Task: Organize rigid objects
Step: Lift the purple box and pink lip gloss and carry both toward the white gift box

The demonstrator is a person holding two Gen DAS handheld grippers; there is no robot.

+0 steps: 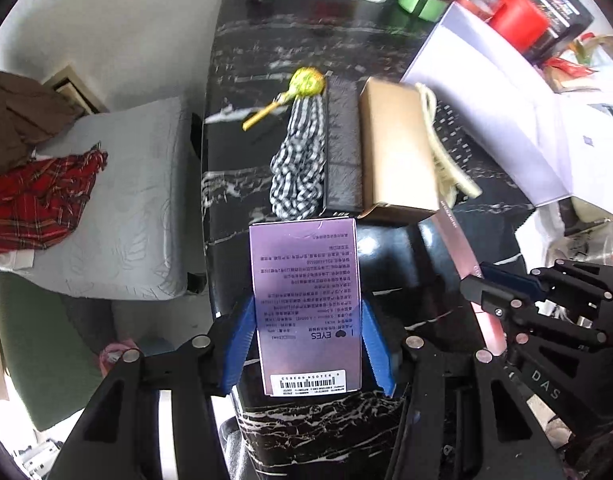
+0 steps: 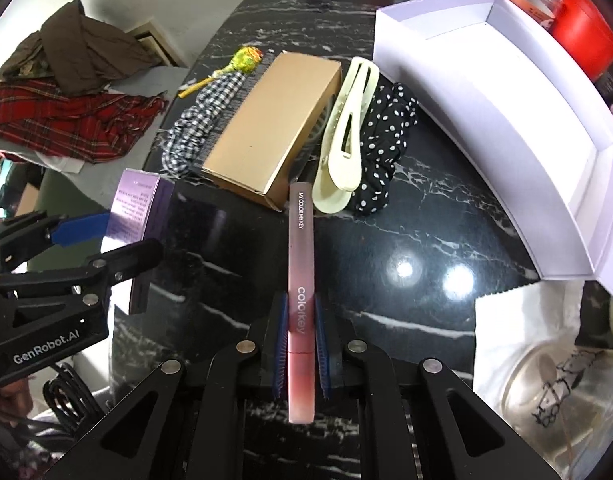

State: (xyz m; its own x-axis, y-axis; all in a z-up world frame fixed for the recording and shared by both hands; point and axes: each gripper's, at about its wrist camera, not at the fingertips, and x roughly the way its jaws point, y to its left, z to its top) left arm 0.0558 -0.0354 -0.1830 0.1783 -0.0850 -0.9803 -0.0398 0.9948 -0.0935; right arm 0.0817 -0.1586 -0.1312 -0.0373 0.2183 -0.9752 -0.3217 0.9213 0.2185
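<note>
Purple box (image 1: 308,308) sat clamped in the left tongs (image 1: 306,340) above the bench (image 2: 406,240); right tongs (image 2: 300,344) gripped the pink tube (image 2: 301,280). Both seemed mid-carry; next likely the white tray (image 2: 486,92).

The black marble bench (image 2: 426,240) carries a tan box (image 2: 270,120), cream hair clip (image 2: 346,136), polka-dot scrunchie (image 2: 386,136), lollipop (image 2: 242,60) and white tray (image 2: 502,92).

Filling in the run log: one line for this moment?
left gripper: shut on purple box | right gripper: shut on pink tube | white tray: empty
</note>
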